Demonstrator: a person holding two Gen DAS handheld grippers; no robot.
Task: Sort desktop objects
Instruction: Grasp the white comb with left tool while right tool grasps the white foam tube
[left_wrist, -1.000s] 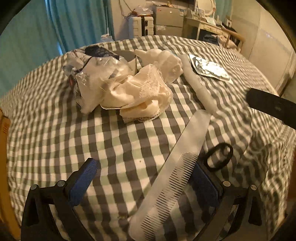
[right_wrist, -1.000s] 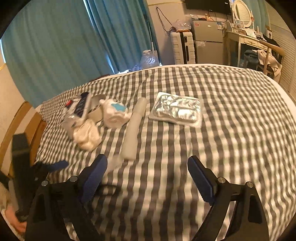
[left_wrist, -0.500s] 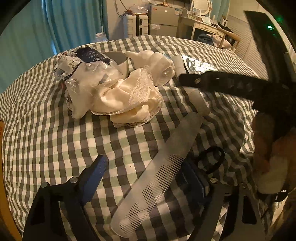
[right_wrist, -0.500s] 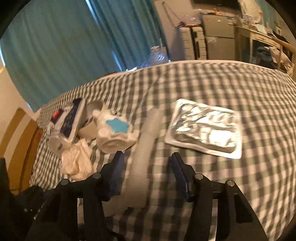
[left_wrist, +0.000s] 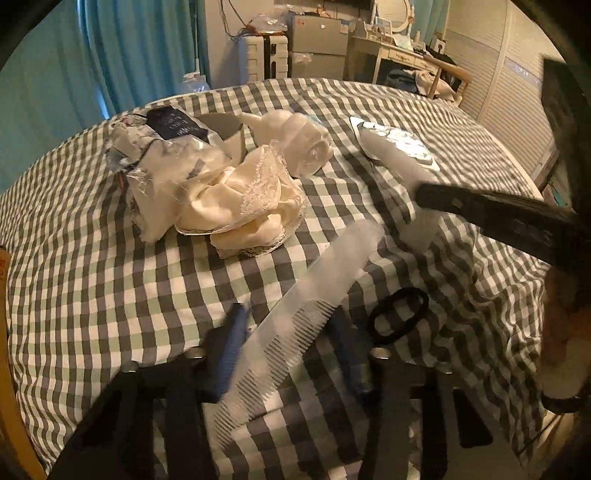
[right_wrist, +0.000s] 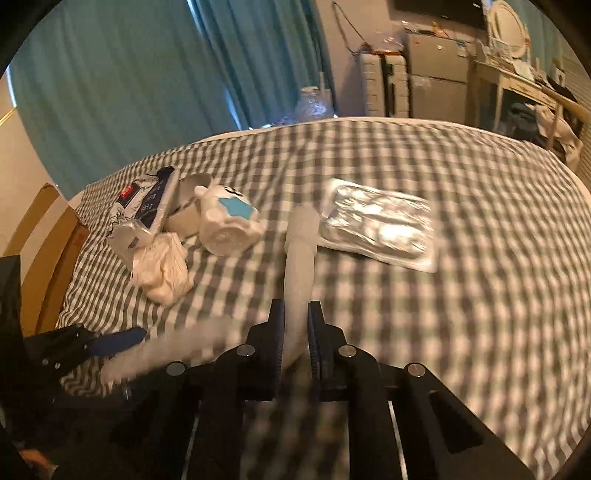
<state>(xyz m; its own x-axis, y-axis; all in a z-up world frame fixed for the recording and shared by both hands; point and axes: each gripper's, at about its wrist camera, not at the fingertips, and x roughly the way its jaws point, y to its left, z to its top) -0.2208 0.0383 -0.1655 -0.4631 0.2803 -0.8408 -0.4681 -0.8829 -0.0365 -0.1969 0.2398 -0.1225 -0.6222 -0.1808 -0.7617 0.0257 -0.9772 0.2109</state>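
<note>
Checked cloth (left_wrist: 92, 280) covers the whole round table, teal curtains behind it, and we've got both claws busy at once. Our right gripper (right_wrist: 295, 325) has clamped its jaws tight on the near end of the frosted tube (right_wrist: 299, 254), which runs away from us toward the foil packet (right_wrist: 380, 229) and touches its edge. Over on the other side, our left gripper (left_wrist: 284, 343) is closing around the clear comb (left_wrist: 295, 325); the comb lies slantwise between the blue pads, toothed end nearest us, but with the blur we can't say the pads are pressing on it. Just right of the comb lies a black loop (left_wrist: 400, 312), perhaps a hair tie.

How far along are we? Early, by the look of it. The crinkled wrapper (left_wrist: 162, 155), the lace cloth (left_wrist: 251, 199) and the white figurine (right_wrist: 225, 225) sit heaped together at the far left, and no bin or tray shows in either view, so nothing looks sorted. Two items being taken in hand, everything else waiting.
</note>
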